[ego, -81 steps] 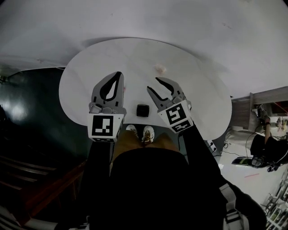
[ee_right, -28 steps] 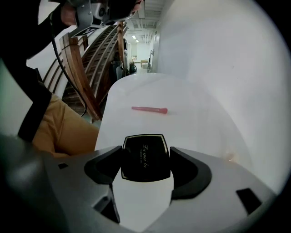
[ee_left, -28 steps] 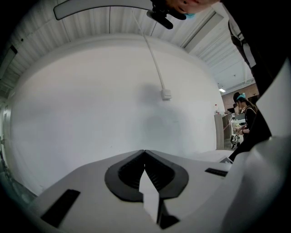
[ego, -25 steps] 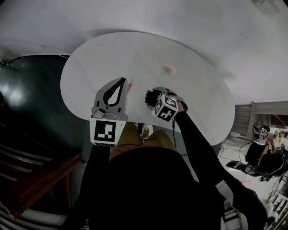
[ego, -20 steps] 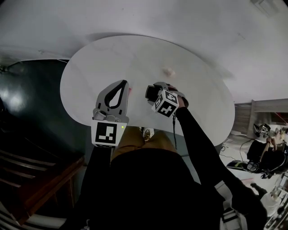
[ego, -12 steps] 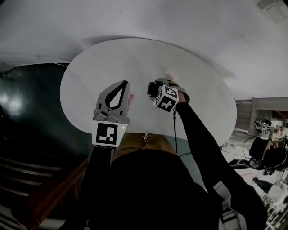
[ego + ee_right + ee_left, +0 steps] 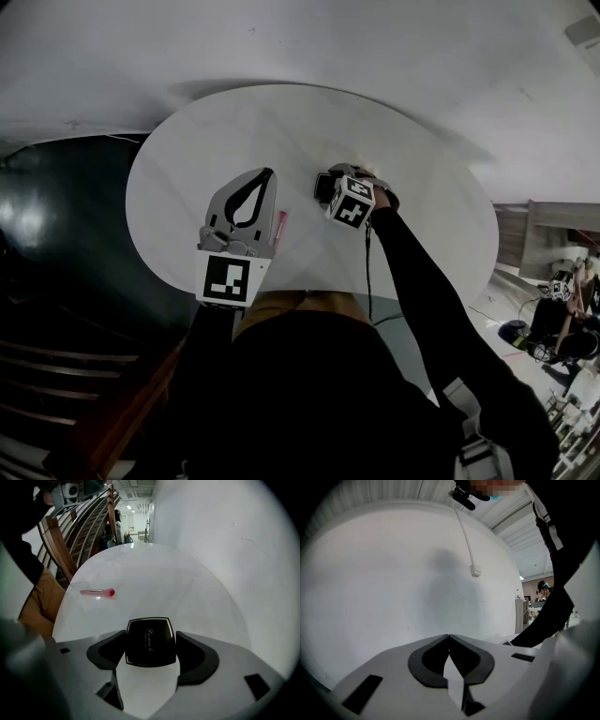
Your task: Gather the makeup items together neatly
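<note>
Your right claw [image 7: 150,638] is clamped on a black square compact [image 7: 150,649] with a thin gold border, one dark pad pressed to each side of the case. From the head view, this claw [image 7: 327,182] holds the compact [image 7: 322,187] over the middle of the round white tabletop [image 7: 225,131], a little toward its right edge. No view settles whether the case touches the surface or hangs just above it.

Your left claw [image 7: 449,636] is closed on nothing, its tips meeting at a point with only pale wall beyond them. In the head view it [image 7: 268,173] sits over the tabletop toward the near edge, pointing at the far edge, to the left of the right claw.

A slim pink tube [image 7: 97,592] with a red end lies flat on the tabletop, well apart from the compact. The head view places the tube [image 7: 279,225] near the near edge, just beside the left claw's right flank.
</note>
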